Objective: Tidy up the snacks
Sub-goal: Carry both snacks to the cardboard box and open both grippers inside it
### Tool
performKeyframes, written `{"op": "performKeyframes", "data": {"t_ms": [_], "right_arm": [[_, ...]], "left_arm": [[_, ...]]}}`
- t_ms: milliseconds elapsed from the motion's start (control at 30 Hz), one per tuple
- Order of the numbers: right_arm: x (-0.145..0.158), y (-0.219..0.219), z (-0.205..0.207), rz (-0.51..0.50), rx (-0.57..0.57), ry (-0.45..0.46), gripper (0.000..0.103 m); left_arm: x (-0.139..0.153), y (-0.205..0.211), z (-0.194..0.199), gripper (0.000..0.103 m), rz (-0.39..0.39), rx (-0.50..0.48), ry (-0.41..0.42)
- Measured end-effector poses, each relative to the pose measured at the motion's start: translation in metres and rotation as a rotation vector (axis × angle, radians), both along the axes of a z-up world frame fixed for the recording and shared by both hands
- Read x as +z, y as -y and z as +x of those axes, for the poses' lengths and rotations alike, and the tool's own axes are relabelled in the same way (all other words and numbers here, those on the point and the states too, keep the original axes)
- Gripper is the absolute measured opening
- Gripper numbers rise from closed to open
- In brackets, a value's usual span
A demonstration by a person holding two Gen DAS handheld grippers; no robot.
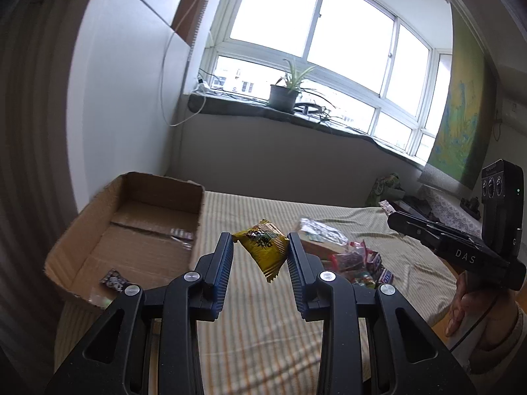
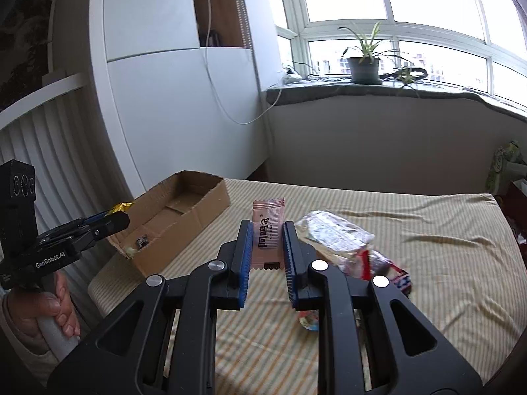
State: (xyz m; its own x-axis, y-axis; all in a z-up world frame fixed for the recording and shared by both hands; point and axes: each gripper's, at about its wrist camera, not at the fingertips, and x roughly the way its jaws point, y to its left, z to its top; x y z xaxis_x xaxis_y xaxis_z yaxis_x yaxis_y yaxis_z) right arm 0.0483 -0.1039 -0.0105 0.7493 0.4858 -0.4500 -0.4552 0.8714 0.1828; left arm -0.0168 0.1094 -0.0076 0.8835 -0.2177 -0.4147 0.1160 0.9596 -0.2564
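Left fingers (image 1: 227, 256) pinch yellow packet (image 1: 263, 247); right fingers (image 2: 291, 253) seemingly clamp pink packet (image 2: 267, 230).

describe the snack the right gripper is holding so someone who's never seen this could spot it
Start at the striped bed under the window. Above it, right of the open cardboard box, the right gripper pinches a pale pink sachet upright. Unlike the crinkly, silvery packets in the snack pile beside it, it is flat, with dark printed characters.
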Motion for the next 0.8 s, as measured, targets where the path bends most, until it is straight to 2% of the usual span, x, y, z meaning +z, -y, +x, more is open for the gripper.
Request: {"op": "performKeyframes", "data": {"t_ms": [200,333,500,733,767,800], "right_arm": [[-0.002,-0.089,0.012,-0.010,0.166,-0.003,0.019],[-0.009,-0.140,0.020,-0.014,0.268,-0.014,0.019],[-0.015,-0.178,0.030,-0.021,0.340,-0.025,0.019],[-0.015,-0.210,0.053,-0.030,0.397,-0.011,0.019],[-0.017,-0.216,0.057,-0.031,0.402,-0.013,0.019],[-0.021,-0.220,0.061,-0.032,0.406,-0.019,0.019]], "left_arm": [[-0.014,-0.063,-0.005,0.031,-0.007,0.142,-0.035],[-0.022,-0.088,-0.005,0.031,-0.016,0.201,-0.053],[-0.025,-0.103,0.006,0.031,-0.014,0.210,-0.059],[-0.036,-0.110,0.030,0.032,-0.023,0.206,-0.086],[-0.039,-0.111,0.032,0.033,-0.024,0.211,-0.096],[-0.042,-0.112,0.034,0.041,-0.026,0.219,-0.111]]}}
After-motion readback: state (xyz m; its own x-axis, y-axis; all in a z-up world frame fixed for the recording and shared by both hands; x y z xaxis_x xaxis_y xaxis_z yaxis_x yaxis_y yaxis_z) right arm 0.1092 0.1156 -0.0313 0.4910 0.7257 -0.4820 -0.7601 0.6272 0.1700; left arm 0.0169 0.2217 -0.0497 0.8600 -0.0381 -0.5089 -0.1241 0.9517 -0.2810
